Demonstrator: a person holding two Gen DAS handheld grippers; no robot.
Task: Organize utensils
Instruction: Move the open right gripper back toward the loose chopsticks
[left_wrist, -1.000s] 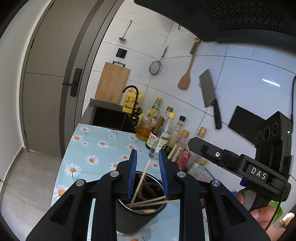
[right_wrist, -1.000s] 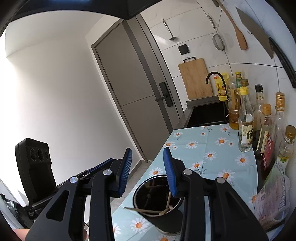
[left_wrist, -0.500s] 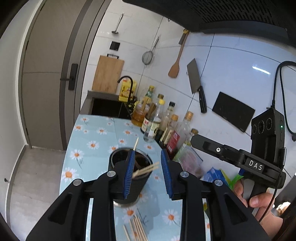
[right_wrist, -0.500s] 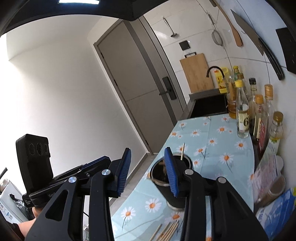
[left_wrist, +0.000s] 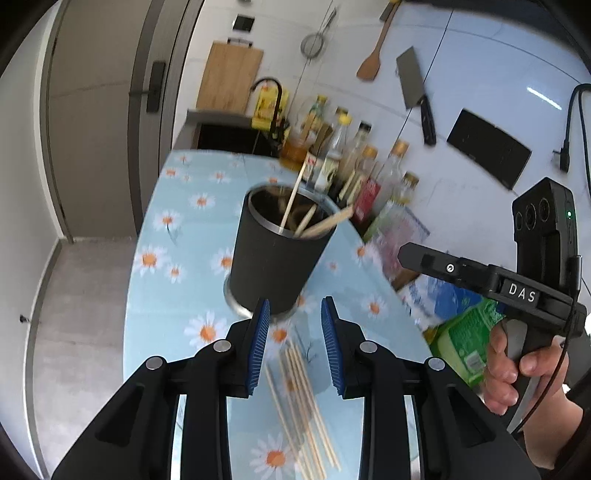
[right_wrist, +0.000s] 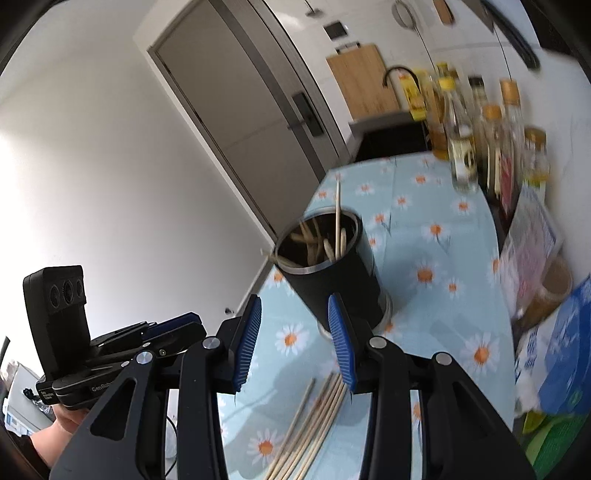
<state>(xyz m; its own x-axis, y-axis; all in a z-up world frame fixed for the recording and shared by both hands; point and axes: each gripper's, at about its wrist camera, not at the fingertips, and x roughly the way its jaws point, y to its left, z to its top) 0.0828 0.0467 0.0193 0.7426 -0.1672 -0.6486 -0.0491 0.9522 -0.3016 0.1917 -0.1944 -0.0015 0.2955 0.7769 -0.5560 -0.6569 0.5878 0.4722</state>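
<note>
Pale wooden chopsticks (left_wrist: 301, 402) lie in a loose bundle flat on the daisy-print surface (left_wrist: 173, 295), directly under and between the jaws of the left gripper (left_wrist: 291, 347), their far ends reaching toward the foot of the dark utensil holder (left_wrist: 277, 258). That holder stands upright just ahead of the jaws, and a few sticks (right_wrist: 334, 236) already lean inside it against the rim, one rising well above the others; the loose ones below probably belong in there too, which is why both tools hang over them. The left gripper's jaws are spread with nothing between the blue pads, lined up roughly along the bundle, a pose that looks ready for a descent and a pinch. The right gripper (right_wrist: 293, 343) is likewise spread and empty; seen from it, the chopsticks lie below and slightly right of its jaws, and the holder sits just past the right pad. Beyond the holder, along the tiled wall, stands a row of bottles (left_wrist: 354, 162), well apart from the jaws, and bright packets (left_wrist: 465, 343) crowd the surface to the right. Motion blur softens both views.
</note>
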